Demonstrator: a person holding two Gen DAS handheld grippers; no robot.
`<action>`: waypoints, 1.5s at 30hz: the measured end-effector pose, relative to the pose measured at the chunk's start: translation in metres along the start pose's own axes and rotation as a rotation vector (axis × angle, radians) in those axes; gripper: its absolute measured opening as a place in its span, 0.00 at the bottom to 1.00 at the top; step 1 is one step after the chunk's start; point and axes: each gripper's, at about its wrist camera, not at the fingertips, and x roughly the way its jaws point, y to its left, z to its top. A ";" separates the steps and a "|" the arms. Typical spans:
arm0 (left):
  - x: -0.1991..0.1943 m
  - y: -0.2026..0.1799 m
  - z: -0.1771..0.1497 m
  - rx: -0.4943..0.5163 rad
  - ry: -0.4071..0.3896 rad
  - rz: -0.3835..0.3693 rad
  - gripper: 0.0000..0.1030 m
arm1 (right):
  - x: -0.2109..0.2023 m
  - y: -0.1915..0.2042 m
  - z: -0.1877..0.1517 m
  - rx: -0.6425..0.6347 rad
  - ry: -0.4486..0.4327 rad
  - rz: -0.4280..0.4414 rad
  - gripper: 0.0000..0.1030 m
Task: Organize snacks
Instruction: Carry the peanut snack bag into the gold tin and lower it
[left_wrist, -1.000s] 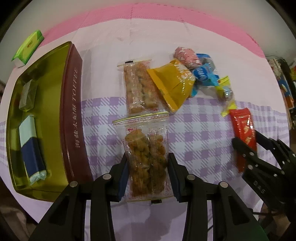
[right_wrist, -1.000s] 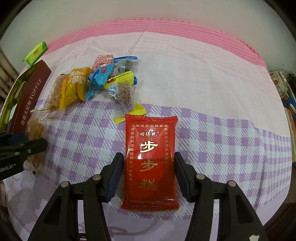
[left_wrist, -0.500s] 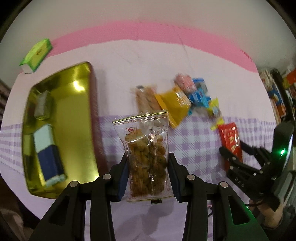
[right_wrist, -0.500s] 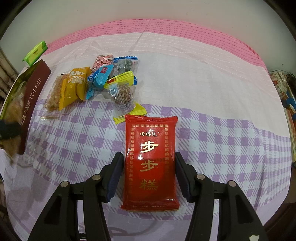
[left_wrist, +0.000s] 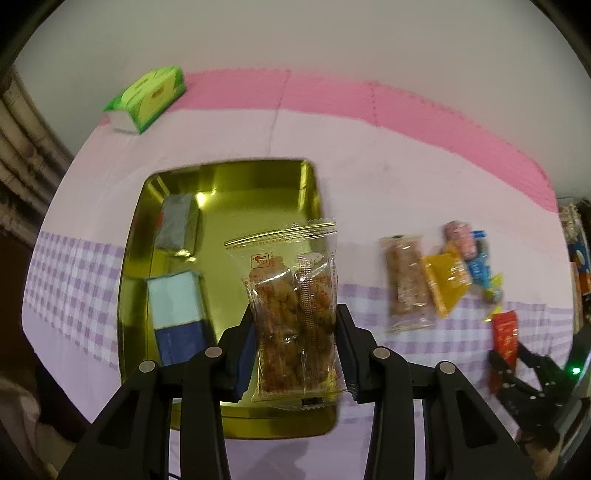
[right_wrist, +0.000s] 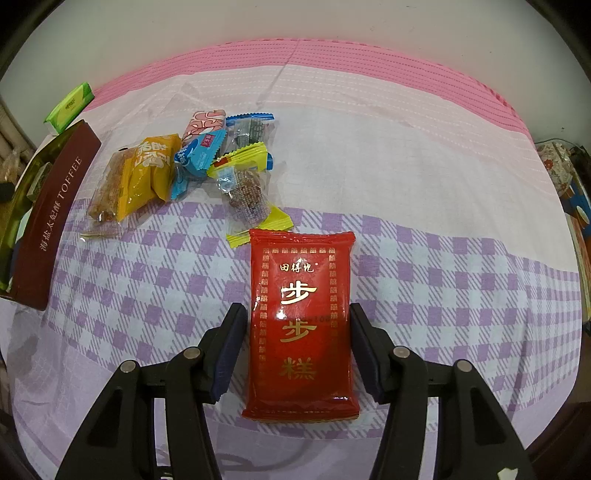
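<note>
Already the left tool has its pads pressed against both sides of the clear snack bag, which stands upright at centre frame with its long axis running up the picture. Directly behind it, filling the middle left, lies the gold tin, open side up, with a grey packet and a blue-and-white pack along its left side. The bag seems to hang over the tin's bare right half, so letting it go there looks like the coming move. Over in the right view, the right tool straddles the red packet lying lengthwise on the checked bed cover; a narrow gap shows at each pad, so it stands open around the packet, not clamped.
</note>
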 end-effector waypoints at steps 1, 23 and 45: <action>0.005 0.001 -0.002 -0.003 0.008 0.007 0.39 | 0.000 0.001 -0.001 0.000 0.000 0.000 0.52; 0.060 0.001 -0.020 0.043 0.131 0.063 0.39 | 0.000 0.002 -0.001 0.001 0.000 -0.001 0.53; 0.067 0.003 -0.023 0.031 0.151 0.056 0.40 | 0.000 0.002 0.000 0.002 0.003 -0.003 0.53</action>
